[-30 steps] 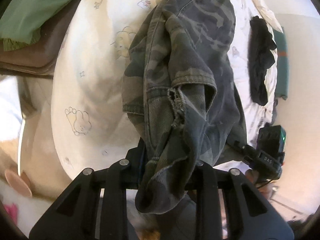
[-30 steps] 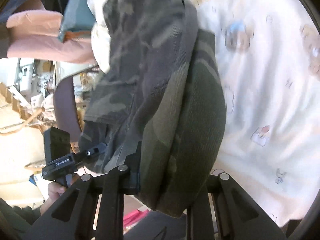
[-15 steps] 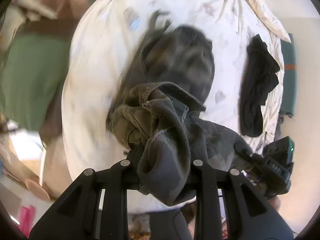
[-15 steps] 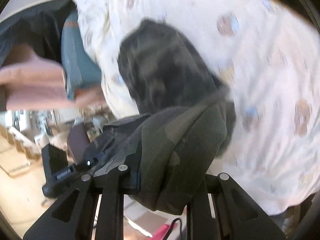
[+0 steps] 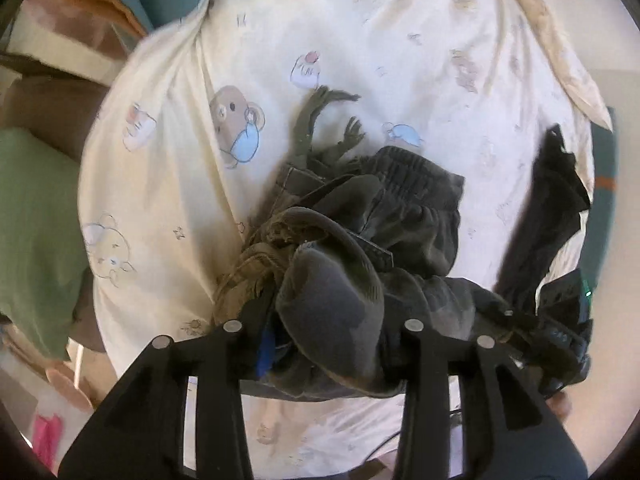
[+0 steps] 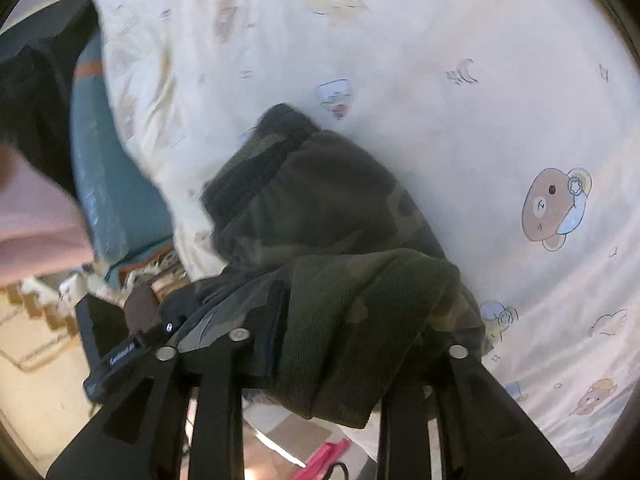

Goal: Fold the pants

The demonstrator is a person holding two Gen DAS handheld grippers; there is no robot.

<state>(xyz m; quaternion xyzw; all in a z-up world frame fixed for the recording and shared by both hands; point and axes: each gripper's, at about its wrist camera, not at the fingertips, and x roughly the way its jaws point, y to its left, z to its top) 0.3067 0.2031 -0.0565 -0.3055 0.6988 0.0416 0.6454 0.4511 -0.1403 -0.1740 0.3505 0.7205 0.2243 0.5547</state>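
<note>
so, in the left wrist view, a green cloth (image 5: 32,232) lies far out to the left of the left gripper (image 5: 324,344), past the edge of the cream bedsheet (image 5: 168,184) with its printed bears. straight ahead of the claw, the camouflage pants (image 5: 360,240) sit bunched on that sheet, the elastic waistband at the far side of the heap and two drawstring ends trailing beyond it toward a bear print. a thick fold of the pants fills the gap between the left gripper's two fingers and bulges over them toward the camera; the jaws are opening, with the cloth still between them, and i cannot tell whether the pads still press on it. to the right of the claw a black garment (image 5: 548,208) lies stretched along the sheet's edge, and below it the other tool shows, dark and partly hidden by pants fabric.

in the right wrist view, a pink cloth (image 6: 36,232) and a teal cushion (image 6: 108,200) lie out to the left of the right gripper (image 6: 332,344), off the sheet's edge, with the other tool's black body near the left finger. the pants rise ahead of the claw as a rounded heap on the sheet, and a folded edge drapes between the fingers and hangs down over them. these jaws are opening too, fabric lying between them; the pads are hidden by it. to the right, the sheet runs on bare, with one brown bear print well apart from the pants.
</note>
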